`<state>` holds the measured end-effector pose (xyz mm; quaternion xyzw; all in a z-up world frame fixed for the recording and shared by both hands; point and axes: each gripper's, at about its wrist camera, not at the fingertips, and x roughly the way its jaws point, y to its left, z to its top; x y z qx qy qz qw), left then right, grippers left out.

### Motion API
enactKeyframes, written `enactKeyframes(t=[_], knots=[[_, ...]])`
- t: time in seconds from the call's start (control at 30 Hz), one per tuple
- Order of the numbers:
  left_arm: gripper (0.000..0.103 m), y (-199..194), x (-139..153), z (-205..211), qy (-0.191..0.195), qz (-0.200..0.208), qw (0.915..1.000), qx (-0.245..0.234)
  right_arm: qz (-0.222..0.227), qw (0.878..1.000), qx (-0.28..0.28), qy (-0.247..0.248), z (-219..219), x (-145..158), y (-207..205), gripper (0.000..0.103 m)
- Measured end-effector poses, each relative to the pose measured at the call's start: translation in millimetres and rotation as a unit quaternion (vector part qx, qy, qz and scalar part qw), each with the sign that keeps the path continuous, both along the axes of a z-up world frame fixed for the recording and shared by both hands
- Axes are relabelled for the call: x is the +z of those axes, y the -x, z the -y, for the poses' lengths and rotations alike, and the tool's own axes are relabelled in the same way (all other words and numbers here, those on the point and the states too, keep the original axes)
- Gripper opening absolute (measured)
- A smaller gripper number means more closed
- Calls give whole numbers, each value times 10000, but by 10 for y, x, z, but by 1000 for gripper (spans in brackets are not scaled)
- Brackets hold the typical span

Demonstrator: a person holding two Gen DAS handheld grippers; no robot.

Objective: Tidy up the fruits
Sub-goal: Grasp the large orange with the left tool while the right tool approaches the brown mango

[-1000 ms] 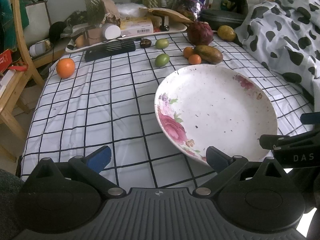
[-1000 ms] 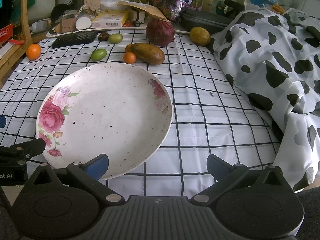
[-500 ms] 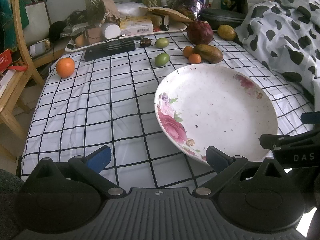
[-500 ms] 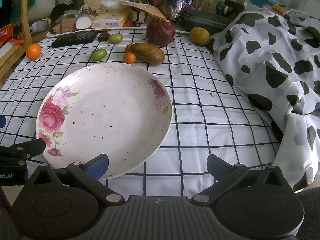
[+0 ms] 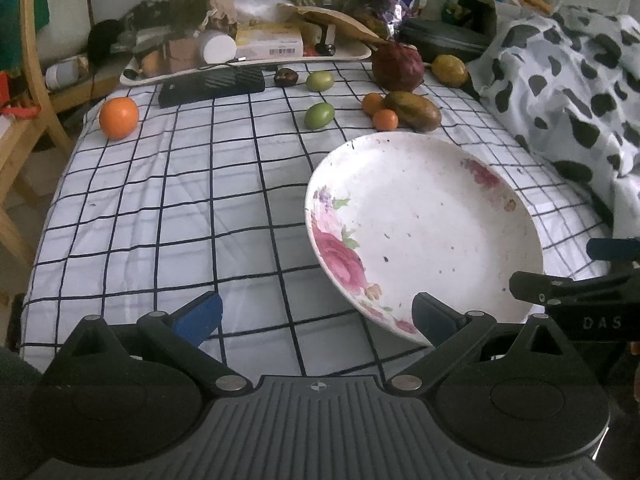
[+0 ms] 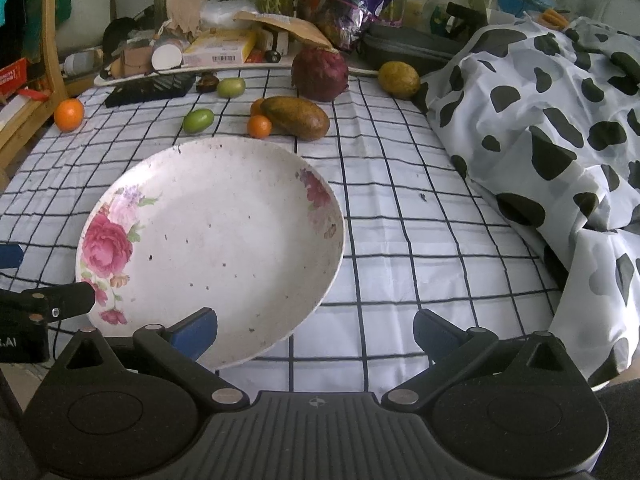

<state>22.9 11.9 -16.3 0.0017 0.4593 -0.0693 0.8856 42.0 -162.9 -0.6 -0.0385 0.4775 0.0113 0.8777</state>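
Both grippers empty, fingers spread wide: left gripper (image 5: 316, 314) low over the checked cloth (image 5: 180, 200), right gripper (image 6: 316, 326) just beside it, its left finger overlapping the near rim of the flowered plate (image 6: 224, 240). Plate bare, lying directly ahead of the right fingers and ahead-right of the left ones. All fruit still beyond the plate's far rim: a small orange (image 6: 259, 126) touching a brown oblong fruit (image 6: 296, 117), a second small orange tucked behind them, two green fruits (image 6: 198, 120) further left, a big dark red fruit (image 6: 320, 74) and a yellow one (image 6: 399, 77) at the back, a larger orange (image 5: 119, 117) alone, far ahead-left of the left fingers. Probably the opening reach, nothing gathered yet. Best to start with the nearest piece, the small orange just past the rim: pass above the plate, not through it, keep fingers wide until they straddle the fruit at its widest, then close gently since round fruit rolls on soft cloth. Lone orange better left to the left gripper. Release low over the plate's middle to stop rolling.
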Motion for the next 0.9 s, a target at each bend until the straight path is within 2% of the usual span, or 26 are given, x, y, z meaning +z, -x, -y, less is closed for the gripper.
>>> enactKeyframes(t=[0.23, 0.47, 0.63, 0.9], knots=[[103, -167, 83, -117, 111, 224, 9997, -55, 185, 9998, -78, -83, 43, 30, -118, 103], [103, -428, 138, -323, 305, 336, 9989, 111, 347, 9991, -203, -168, 106, 8, -324, 103], [103, -605, 179, -452, 234, 463, 9984, 234, 496, 9987, -51, -108, 119, -17, -486, 103], [102, -1012, 224, -916, 226, 692, 9924, 997, 542, 9982, 224, -111, 101, -37, -831, 103]])
